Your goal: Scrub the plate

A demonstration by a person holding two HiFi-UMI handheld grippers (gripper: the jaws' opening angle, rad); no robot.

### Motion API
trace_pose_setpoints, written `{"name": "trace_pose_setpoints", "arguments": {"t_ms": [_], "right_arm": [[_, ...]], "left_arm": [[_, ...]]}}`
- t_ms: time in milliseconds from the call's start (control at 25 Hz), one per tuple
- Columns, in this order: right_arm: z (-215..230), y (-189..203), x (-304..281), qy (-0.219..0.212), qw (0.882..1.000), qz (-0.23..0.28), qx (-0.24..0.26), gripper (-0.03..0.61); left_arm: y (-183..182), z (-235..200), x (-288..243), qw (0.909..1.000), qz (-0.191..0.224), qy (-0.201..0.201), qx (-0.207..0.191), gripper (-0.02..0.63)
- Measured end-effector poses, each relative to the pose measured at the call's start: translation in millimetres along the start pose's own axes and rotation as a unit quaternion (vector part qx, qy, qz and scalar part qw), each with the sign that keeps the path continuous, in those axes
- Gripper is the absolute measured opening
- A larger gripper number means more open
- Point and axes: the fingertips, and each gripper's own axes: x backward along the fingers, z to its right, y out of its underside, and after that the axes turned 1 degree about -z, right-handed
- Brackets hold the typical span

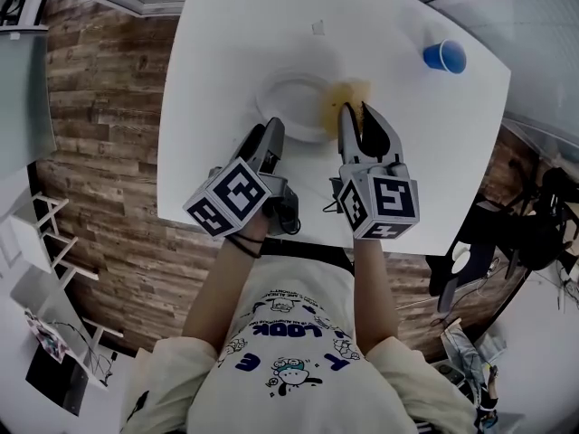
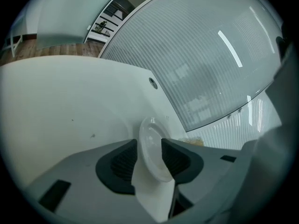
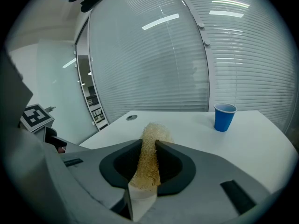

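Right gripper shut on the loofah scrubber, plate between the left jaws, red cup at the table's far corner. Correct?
One error: the cup is blue, not red; the right gripper view shows it. Rest holds: right gripper shut on the scrubber, plate between the jaws of the left gripper, cup at the far corner of the table.

White round plate (image 1: 291, 107), shallow and glossy, lies flat on the white table (image 1: 425, 161). Its near rim sits between the spread jaws of the left gripper (image 1: 271, 132). Tan fibrous loofah scrubber (image 3: 148, 160) is pinched in the right gripper (image 3: 149, 143), frayed end poking past the tips by the plate's right rim; contact unclear.
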Motion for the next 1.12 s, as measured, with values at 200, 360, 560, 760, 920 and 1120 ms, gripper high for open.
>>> {"name": "trace_pose_setpoints", "arguments": {"t_ms": [200, 360, 560, 760, 920, 1120], "right_arm": [[2.6, 7.0, -4.0, 0.003, 1.0, -0.008, -0.003, 0.081], [4.3, 10.3, -7.5, 0.004, 1.0, -0.011, -0.002, 0.081], [4.6, 12.9, -9.8, 0.0, 1.0, -0.011, -0.002, 0.081], [4.5, 12.0, -7.9, -0.001, 1.0, -0.01, -0.005, 0.081], [5.7, 14.7, -7.6, -0.007, 1.0, -0.01, -0.012, 0.081], [8.5, 18.4, -9.3, -0.02, 0.999, -0.011, -0.024, 0.081]], "left_arm": [[2.5, -3.3, -7.5, 0.9998, -0.01, -0.004, 0.02, 0.175], [3.0, -3.9, -13.4, 0.9995, -0.015, -0.005, 0.028, 0.175], [3.8, -5.7, -18.9, 0.9992, -0.022, -0.005, 0.034, 0.175], [0.3, -1.5, -18.5, 0.9993, -0.021, 0.001, 0.031, 0.175], [1.6, 1.7, -21.2, 0.9992, -0.023, 0.009, 0.032, 0.175], [-0.6, 3.4, -26.3, 0.9991, -0.019, 0.014, 0.036, 0.174]]}}
